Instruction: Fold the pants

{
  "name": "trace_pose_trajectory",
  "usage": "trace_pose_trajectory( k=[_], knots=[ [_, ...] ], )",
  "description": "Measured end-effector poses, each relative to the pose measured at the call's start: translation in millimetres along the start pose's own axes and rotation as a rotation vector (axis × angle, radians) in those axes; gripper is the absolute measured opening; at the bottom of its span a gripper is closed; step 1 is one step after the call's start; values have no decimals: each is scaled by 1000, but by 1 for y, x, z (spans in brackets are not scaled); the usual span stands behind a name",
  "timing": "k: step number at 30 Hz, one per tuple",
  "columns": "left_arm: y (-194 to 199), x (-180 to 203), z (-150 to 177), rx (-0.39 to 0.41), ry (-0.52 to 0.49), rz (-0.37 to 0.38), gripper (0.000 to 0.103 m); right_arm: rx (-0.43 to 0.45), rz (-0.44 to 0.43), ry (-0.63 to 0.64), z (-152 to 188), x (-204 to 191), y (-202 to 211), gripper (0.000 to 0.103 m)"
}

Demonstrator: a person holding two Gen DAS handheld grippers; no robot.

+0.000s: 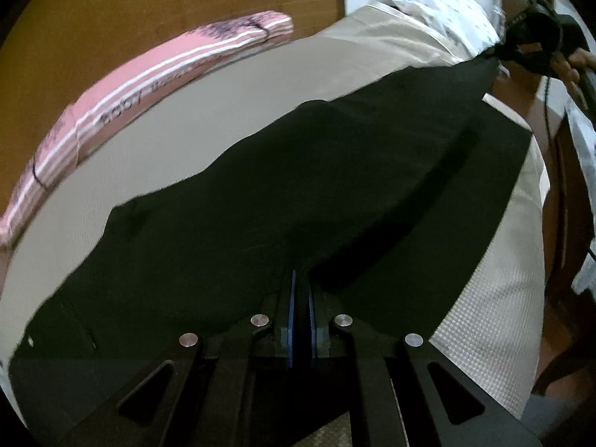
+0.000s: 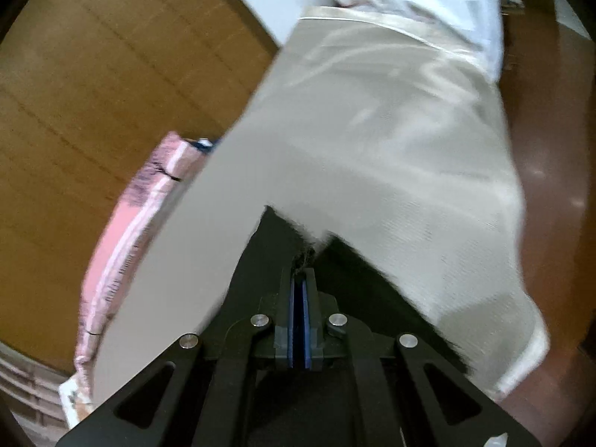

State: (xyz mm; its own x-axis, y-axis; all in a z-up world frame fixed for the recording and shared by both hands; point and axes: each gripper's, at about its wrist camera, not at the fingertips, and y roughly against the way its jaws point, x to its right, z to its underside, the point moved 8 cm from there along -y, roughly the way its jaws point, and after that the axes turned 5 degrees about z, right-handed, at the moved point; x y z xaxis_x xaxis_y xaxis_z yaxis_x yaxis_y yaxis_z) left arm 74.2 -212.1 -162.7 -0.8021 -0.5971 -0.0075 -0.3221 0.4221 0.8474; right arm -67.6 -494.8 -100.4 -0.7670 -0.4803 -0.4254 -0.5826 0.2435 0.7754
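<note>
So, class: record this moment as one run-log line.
left gripper: shut on black pants | right gripper: shut on black pants | surface: beige cover

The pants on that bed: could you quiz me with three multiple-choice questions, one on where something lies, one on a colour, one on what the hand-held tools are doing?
1. Where does the pink striped pillow lie?
A. on top of the pants
B. along the far edge of the beige sheet, beside the wooden panel
C. on the floor

2. What colour are the pants?
A. black
B. blue
C. white

3. What are the left tool and right tool doing?
A. both open, empty
B. only one grips
C. both shut on the pants

Answers:
1 B, it borders the sheet's far side.
2 A, the cloth is dark throughout.
3 C, black fabric is pinched at each tool's tips.
</note>
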Motion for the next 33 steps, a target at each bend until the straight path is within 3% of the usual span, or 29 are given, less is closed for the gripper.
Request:
trace_pose_trajectory(
  k=[7, 11, 17, 20, 30, 33],
  knots=[
    [-2, 13, 3, -4, -102, -51, 6, -75, 80, -106, 39, 75, -16, 3],
    [1, 19, 5, -2, -134, -55, 6, -61, 91, -98, 42, 79, -15, 3],
    [8, 37, 17, -10, -191, 11, 6, -37, 119, -68, 46, 83, -7, 3],
    [4, 45, 25, -24, -234, -4, 6, -45, 136, -71, 51, 91, -11, 3],
    [4, 42, 23, -23, -184, 33, 8, -50, 205, -25, 61, 96, -25, 2],
    [8, 38, 22, -30, -126, 82, 16, -60, 214, 34, 63, 90, -24, 13]
  ],
)
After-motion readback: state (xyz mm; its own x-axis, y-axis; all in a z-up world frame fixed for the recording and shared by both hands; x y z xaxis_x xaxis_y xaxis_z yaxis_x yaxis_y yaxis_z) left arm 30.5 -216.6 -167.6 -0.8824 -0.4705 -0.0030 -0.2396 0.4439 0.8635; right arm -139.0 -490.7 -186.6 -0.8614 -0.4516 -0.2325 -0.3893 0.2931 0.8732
